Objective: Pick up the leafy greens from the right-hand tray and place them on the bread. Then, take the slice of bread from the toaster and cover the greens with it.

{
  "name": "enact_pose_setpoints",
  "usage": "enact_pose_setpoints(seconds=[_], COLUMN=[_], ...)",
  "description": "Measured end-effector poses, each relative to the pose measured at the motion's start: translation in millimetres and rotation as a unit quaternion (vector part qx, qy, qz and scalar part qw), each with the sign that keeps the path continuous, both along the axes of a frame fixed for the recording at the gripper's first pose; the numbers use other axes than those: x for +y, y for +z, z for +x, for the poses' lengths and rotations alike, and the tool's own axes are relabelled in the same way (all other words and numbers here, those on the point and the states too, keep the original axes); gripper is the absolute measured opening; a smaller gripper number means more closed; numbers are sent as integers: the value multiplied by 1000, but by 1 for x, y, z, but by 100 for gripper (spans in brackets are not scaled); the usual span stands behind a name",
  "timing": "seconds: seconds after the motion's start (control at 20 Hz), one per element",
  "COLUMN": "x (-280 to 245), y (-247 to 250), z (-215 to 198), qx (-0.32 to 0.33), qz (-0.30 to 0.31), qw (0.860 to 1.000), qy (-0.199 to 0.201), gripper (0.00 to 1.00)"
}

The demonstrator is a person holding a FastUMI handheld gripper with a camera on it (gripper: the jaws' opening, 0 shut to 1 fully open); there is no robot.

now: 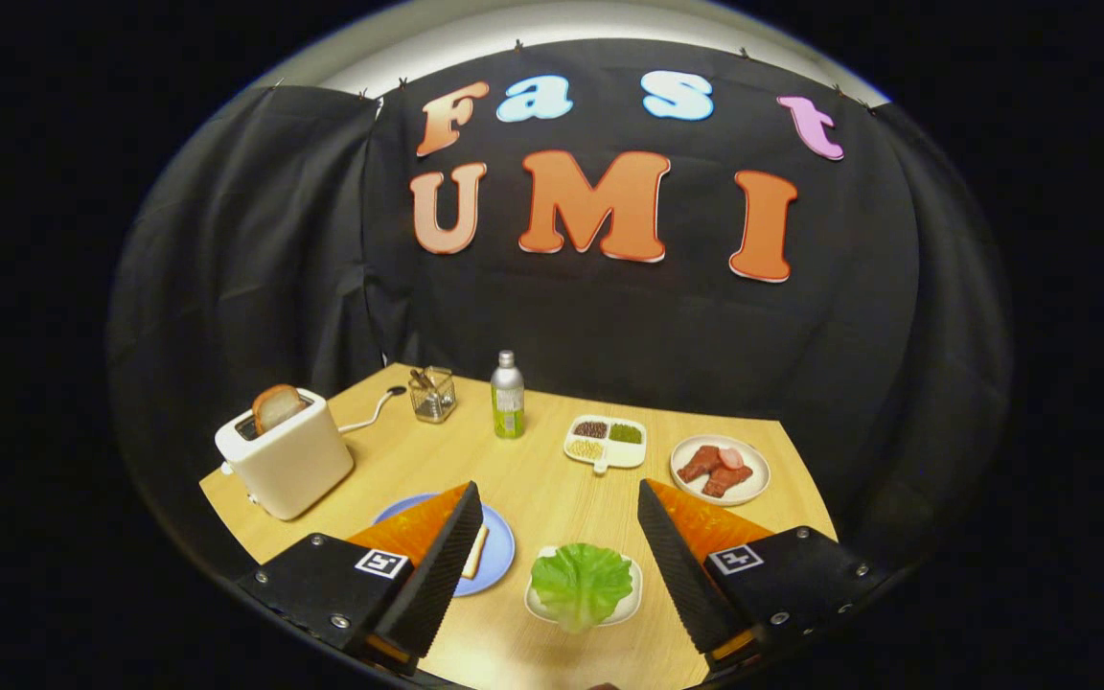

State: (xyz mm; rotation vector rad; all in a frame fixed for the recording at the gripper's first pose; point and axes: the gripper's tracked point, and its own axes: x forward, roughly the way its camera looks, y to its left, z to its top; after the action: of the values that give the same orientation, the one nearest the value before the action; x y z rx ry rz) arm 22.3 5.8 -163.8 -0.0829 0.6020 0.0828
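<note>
At the bottom middle of the picture the gripper (pixel 560 565) has its two fingers wide apart, holding nothing, with the leafy greens (pixel 581 584) on their small white tray (pixel 631 592) sitting between them, so I think it is lined up to grab the leaf. Just left, half hidden by a finger, the bread (pixel 475 553) waits on a blue plate (pixel 497 556). Farther back at the left, the toaster (pixel 286 461) holds the other slice of bread (pixel 277 406) sticking up, easy to pull out later.
</note>
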Motion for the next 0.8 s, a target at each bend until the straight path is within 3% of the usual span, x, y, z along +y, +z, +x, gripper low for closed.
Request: enact_pose_setpoints(seconds=[0.35,0.8], x=[-13,-28], y=[-87,-182], z=[-4,-9], qx=[156,296], qz=[-10,-6], qw=[988,955], qy=[-3,-9], gripper=[96,88])
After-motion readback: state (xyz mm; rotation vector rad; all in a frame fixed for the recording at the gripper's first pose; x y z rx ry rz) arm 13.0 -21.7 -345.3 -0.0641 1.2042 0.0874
